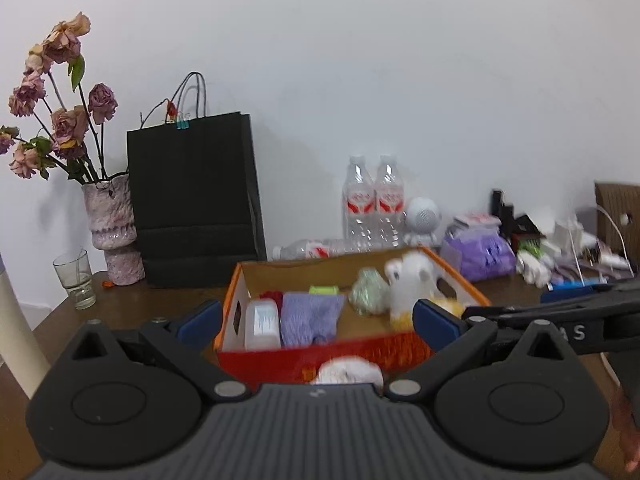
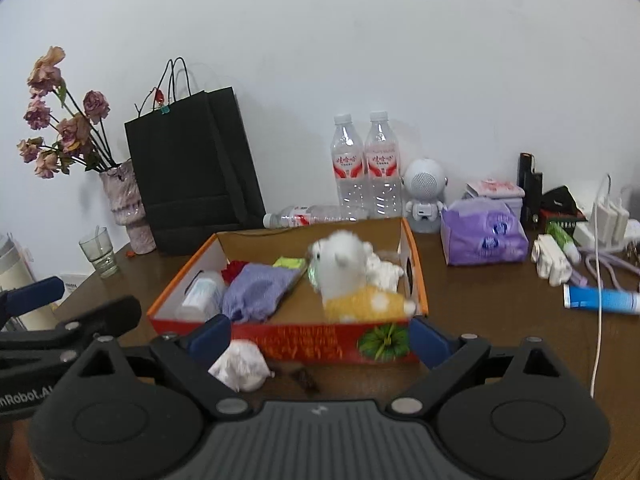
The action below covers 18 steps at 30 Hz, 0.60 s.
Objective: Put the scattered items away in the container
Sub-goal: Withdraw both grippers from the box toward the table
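Note:
A red and orange cardboard box [image 1: 320, 354] [image 2: 304, 340] sits open on the brown table. It holds a white and yellow plush toy [image 1: 412, 288] [image 2: 352, 276], a purple cloth [image 1: 310, 316] [image 2: 256, 292], a white bottle [image 1: 262, 322] [image 2: 200, 296] and small green and red items. A crumpled white tissue [image 1: 348, 372] [image 2: 240, 366] lies on the table against the box's front wall. My left gripper [image 1: 316, 322] is open in front of the box, above the tissue. My right gripper [image 2: 320, 340] is open too, with the tissue near its left finger.
Behind the box stand a black paper bag [image 2: 192, 168], a vase of dried roses [image 2: 128, 204], a glass [image 2: 98, 252], water bottles [image 2: 366, 168] and a small robot-shaped speaker [image 2: 424, 192]. To the right lie a purple tissue pack [image 2: 484, 232], a blue tube [image 2: 600, 300], chargers and cables.

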{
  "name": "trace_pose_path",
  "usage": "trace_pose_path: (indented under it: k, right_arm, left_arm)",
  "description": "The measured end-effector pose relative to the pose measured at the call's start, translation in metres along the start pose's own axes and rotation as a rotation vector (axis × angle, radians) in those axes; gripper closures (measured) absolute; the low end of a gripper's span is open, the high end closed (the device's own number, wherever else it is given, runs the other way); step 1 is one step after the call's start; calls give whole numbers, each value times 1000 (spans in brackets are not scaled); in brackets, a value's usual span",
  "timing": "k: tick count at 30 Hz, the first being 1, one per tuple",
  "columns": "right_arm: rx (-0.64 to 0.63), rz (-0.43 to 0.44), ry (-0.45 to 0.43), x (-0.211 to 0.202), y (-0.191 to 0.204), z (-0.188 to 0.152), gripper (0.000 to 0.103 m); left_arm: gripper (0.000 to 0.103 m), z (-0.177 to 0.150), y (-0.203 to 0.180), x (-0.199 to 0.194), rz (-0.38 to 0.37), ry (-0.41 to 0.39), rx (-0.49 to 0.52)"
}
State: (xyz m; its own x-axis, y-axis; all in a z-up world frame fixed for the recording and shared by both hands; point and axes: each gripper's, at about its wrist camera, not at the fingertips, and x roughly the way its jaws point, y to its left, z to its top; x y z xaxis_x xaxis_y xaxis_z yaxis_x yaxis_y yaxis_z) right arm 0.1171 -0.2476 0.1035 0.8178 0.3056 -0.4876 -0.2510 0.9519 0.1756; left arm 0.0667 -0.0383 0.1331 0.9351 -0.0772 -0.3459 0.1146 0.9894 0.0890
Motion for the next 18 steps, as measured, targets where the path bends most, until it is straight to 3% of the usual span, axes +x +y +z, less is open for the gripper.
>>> trace_pose_path:
  k: [4, 10, 18]
  right_arm:
    - [-42, -17, -41, -12, 4, -37, 8]
    - [-6, 6, 3, -35, 2, -80, 3]
    - [-38, 3, 39, -58, 12, -133, 3]
  left_arm:
    - [0, -30, -4, -18, -16, -11, 16]
    - [0, -70, 2, -42, -59, 5, -36]
    - [0, -124, 12, -62, -50, 89, -114]
